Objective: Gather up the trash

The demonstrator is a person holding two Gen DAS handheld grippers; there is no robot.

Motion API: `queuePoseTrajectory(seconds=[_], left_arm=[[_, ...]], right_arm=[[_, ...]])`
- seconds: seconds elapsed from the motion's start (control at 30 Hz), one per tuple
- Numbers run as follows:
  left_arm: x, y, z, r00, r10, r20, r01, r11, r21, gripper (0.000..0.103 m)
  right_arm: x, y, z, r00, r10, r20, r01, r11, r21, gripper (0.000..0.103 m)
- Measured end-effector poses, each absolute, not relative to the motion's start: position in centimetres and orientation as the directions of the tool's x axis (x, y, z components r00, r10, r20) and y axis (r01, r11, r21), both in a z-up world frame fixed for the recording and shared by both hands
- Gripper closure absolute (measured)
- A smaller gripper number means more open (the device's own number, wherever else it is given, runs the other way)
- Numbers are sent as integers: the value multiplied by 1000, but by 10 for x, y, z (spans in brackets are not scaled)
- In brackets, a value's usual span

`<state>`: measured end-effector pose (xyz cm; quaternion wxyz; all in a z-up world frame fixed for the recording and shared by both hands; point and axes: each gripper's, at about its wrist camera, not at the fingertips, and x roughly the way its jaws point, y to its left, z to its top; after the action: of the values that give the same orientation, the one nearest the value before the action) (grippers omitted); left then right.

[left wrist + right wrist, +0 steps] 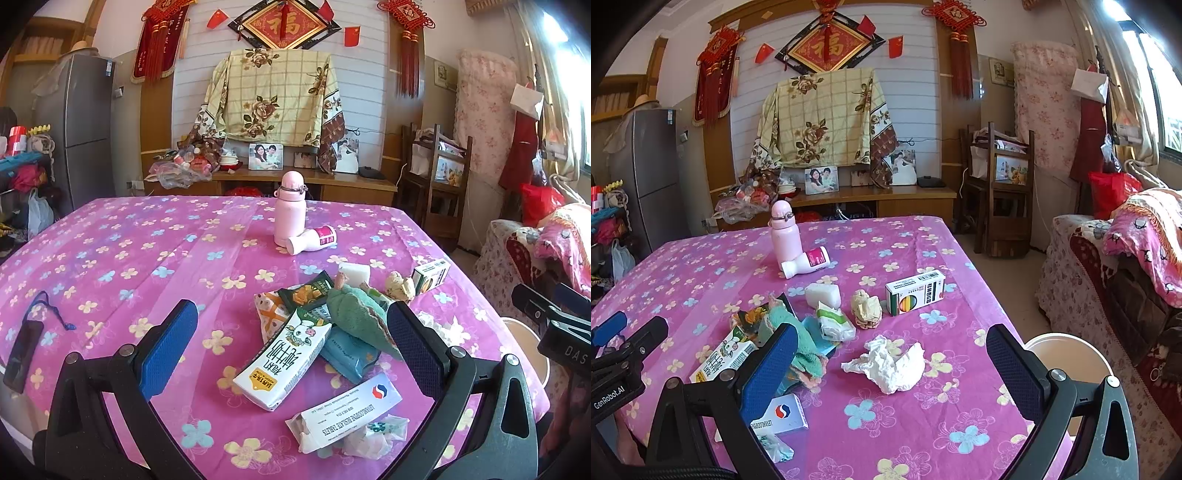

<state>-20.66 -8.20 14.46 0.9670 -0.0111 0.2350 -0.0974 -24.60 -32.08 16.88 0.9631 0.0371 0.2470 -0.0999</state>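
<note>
Pink, white and green litter on a flowered magenta cloth

Between the left jaws lie a white milk carton (284,363) with black characters, a teal fuzzy cloth (356,319) and a blue packet (349,354); between the right jaws a crumpled white tissue (888,363); beyond, a pale pink flask (785,230) on the magenta tablecloth (905,417) with yellow, blue flowers.

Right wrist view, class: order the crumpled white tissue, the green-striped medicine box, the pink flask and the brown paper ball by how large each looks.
1. Crumpled white tissue, though it lies nearest the camera.
2. Pink flask and green-striped medicine box look alike; left unranked.
3. Brown paper ball, smallest.
</note>
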Motion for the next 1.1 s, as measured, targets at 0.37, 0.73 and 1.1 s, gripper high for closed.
queuePoseTrajectory(seconds=[0.37,0.73,1.1], left_arm=[[-202,-83,138,867,-188,-463,178,982,-64,1],[-197,-77,132,861,-186,-474,172,982,-73,1],[-193,-75,125,857,-177,-484,157,984,-82,1]], right_arm=[[-242,-321,163,852,-169,-496,208,978,23,2],[-239,-321,157,842,-170,-512,207,978,16,2],[-235,-320,153,833,-163,-528,202,979,17,2]])
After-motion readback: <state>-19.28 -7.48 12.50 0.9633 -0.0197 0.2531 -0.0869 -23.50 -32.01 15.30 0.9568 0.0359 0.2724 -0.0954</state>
